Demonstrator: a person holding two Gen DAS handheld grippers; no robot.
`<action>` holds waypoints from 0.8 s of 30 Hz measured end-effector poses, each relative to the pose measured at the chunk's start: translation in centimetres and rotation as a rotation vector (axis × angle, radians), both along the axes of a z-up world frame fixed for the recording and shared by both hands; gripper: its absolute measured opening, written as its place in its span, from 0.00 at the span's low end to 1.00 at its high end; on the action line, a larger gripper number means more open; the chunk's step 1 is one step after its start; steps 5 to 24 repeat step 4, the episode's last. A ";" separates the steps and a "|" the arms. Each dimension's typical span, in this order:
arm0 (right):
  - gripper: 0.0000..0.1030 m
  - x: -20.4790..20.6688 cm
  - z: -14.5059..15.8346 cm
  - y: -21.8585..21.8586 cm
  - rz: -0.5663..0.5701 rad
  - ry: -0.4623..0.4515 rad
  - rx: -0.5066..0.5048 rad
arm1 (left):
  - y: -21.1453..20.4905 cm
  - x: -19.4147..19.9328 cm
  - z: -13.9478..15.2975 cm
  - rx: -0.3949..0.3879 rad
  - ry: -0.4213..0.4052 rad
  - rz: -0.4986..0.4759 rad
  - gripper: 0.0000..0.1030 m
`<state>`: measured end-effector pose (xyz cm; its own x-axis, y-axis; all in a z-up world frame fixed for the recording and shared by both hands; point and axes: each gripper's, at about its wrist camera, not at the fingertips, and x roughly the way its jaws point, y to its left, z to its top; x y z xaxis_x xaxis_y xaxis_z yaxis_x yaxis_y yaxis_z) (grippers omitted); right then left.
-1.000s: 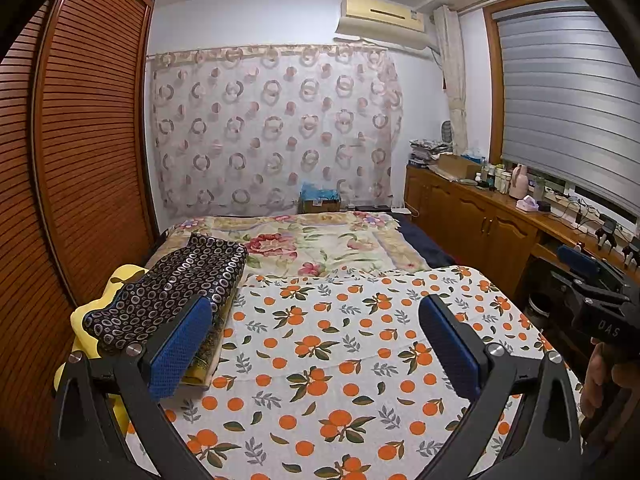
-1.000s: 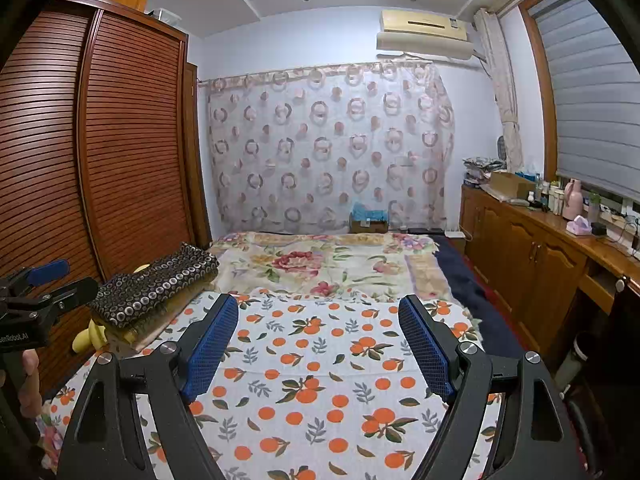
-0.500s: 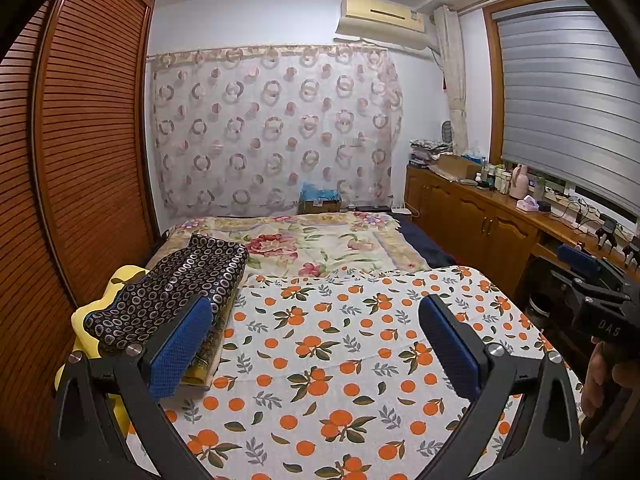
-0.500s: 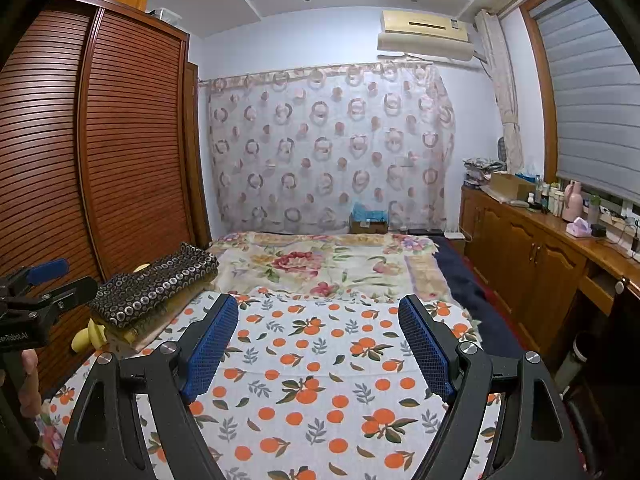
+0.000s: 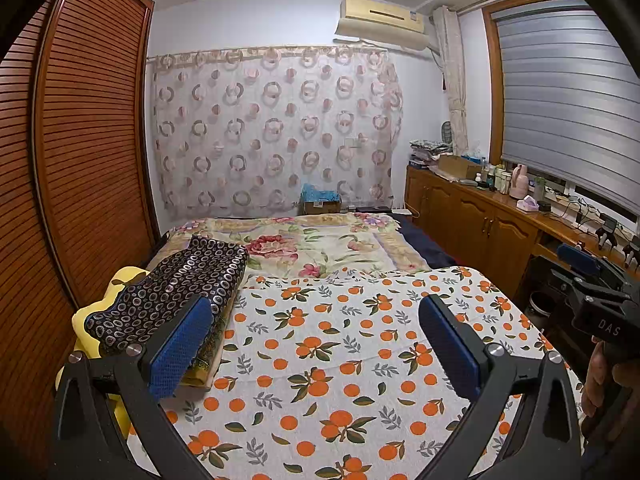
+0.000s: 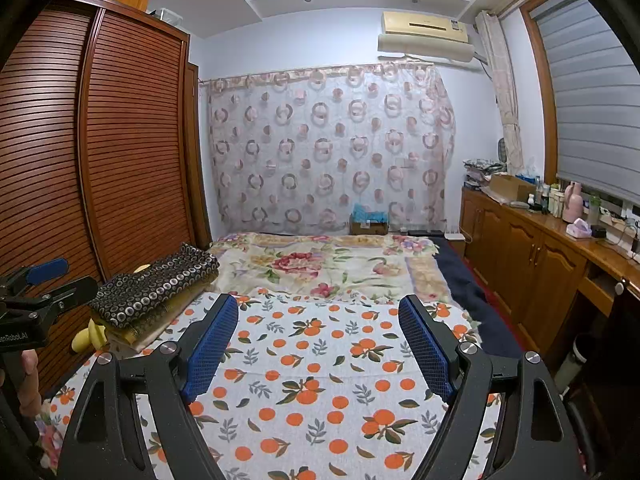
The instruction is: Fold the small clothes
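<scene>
Both grippers hover empty over the orange-print sheet (image 5: 340,360): the left gripper (image 5: 316,344) and the right gripper (image 6: 320,344) each stand with jaws wide apart, nothing between them. At that sheet's left edge lies a folded stack (image 5: 168,296), a dark ring-patterned cloth topmost. No unfolded garment shows on the sheet, so folding looks either finished or between pieces.

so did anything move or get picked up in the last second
Nothing visibly changed. The left gripper and right gripper both hang open and empty above the orange-print sheet, just as before. The folded dark ring-patterned cloth sits on its pile at the left edge of the bed, untouched.
</scene>
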<state>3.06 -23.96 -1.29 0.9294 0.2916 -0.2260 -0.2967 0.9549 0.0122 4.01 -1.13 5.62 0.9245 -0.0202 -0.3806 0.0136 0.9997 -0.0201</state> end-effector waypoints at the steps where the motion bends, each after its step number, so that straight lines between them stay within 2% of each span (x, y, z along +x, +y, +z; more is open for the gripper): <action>1: 0.81 0.0 0.0 -0.1 0.001 0.000 -0.001 | -0.1 0.0 0.0 0.000 0.000 0.000 1.00; 24: 0.81 0.0 0.0 0.0 0.000 0.000 0.000 | -0.2 0.1 0.0 0.001 -0.001 0.000 1.00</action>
